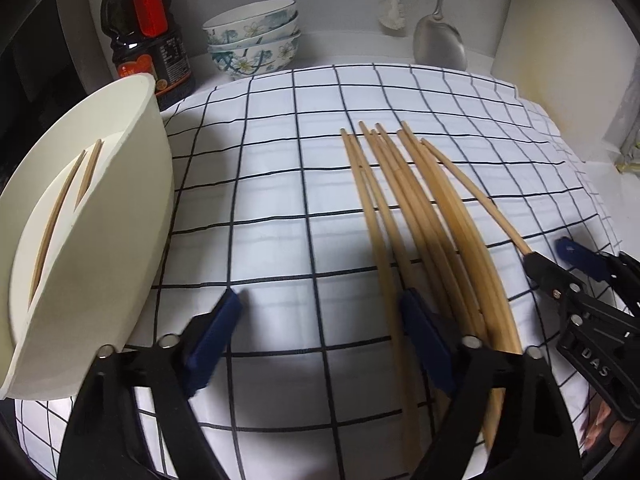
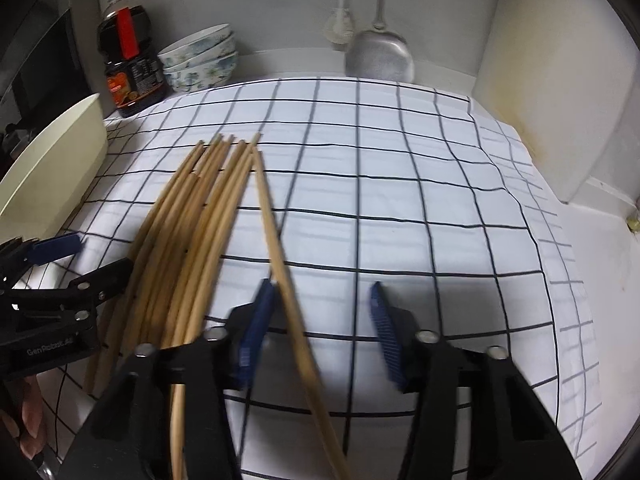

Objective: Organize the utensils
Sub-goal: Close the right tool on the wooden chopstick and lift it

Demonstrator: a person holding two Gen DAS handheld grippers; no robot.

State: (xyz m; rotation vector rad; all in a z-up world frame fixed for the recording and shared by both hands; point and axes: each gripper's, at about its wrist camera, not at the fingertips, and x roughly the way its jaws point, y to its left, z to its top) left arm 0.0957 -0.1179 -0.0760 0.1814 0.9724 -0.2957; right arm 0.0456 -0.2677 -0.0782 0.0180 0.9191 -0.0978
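Several bamboo chopsticks [image 1: 416, 216] lie side by side on a white checked cloth [image 1: 272, 184]; they also show in the right wrist view [image 2: 192, 232]. A cream utensil holder [image 1: 88, 240] lies tipped at the left with two chopsticks [image 1: 64, 208] inside. My left gripper [image 1: 320, 304] is open over the cloth, its right finger beside the pile. My right gripper [image 2: 320, 292] is open, with one chopstick [image 2: 280, 256] lying between its fingers near the left one. The right gripper also shows in the left wrist view [image 1: 556, 256].
A dark sauce bottle [image 1: 144, 36] and stacked floral bowls [image 1: 256, 40] stand at the back left. A metal spatula [image 1: 440, 44] and a brush [image 1: 394, 8] hang on the back wall. A cream wall [image 2: 540, 80] bounds the right side. The holder's edge [image 2: 52, 168] shows at left.
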